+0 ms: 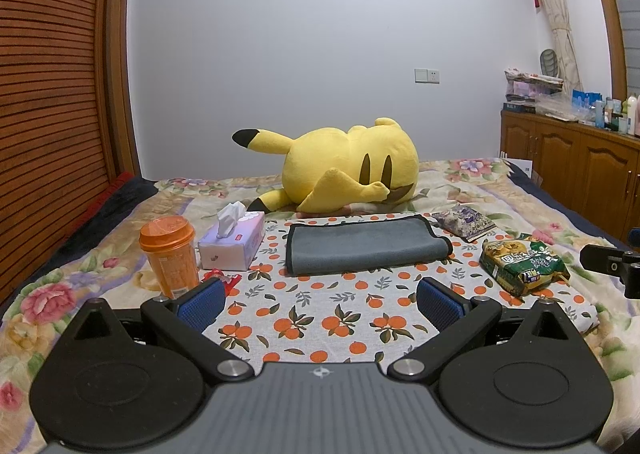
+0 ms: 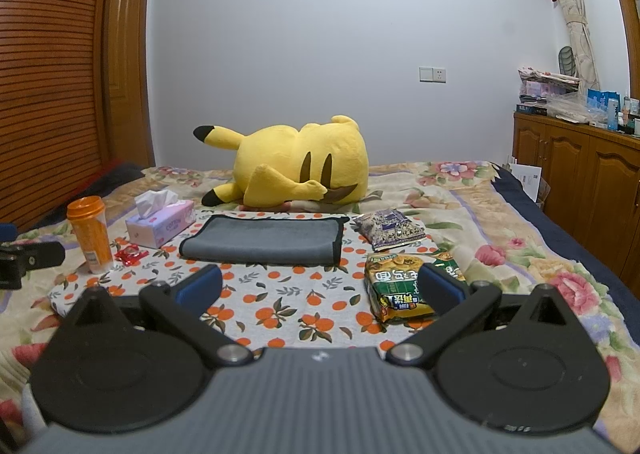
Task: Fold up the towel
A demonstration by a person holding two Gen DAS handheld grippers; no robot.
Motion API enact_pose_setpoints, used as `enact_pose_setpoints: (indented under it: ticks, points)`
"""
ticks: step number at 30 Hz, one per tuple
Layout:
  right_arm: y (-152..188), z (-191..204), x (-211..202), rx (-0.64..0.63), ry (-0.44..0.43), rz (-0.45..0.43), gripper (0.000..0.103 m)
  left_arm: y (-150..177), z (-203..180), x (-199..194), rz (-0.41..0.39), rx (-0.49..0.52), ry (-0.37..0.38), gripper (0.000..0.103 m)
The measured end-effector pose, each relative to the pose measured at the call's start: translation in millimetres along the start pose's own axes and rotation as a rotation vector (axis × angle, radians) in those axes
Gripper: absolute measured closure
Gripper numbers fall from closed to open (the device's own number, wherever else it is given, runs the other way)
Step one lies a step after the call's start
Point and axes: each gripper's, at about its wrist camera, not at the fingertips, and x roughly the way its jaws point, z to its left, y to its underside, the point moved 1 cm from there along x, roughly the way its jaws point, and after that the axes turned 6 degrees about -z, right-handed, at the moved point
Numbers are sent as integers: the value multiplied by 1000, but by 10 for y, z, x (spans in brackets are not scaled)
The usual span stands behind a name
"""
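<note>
A grey towel (image 1: 362,244) with a dark edge lies folded over on an orange-print cloth (image 1: 320,318) on the bed; it also shows in the right wrist view (image 2: 266,240). My left gripper (image 1: 320,300) is open and empty, held back from the towel's near edge. My right gripper (image 2: 320,288) is open and empty, also short of the towel, its right finger in front of a green snack bag (image 2: 404,288). Each gripper shows at the edge of the other's view.
An orange cup (image 1: 170,254), a tissue box (image 1: 232,240) and a red wrapper (image 1: 224,278) lie left of the towel. A purple packet (image 1: 466,221) and the green snack bag (image 1: 520,266) lie right. A yellow plush (image 1: 348,166) lies behind. Wooden cabinets (image 1: 580,170) stand at right.
</note>
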Motion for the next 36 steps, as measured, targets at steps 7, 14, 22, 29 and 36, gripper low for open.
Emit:
enact_pose_setpoints:
  ticks: [7, 14, 22, 29, 36]
  points:
    - [1, 0, 0, 1, 0, 0, 0, -1, -1, 0, 0, 0, 0, 0]
    - [2, 0, 0, 0, 0, 0, 0, -3, -3, 0, 1, 0, 0, 0]
    - [3, -1, 1, 0, 0, 0, 0, 20, 20, -1, 6, 1, 0, 0]
    - [4, -1, 2, 1, 0, 0, 0, 37, 41, -5, 8, 2, 1, 0]
    - [4, -1, 1, 0, 0, 0, 0, 51, 41, 1, 13, 3, 3, 0]
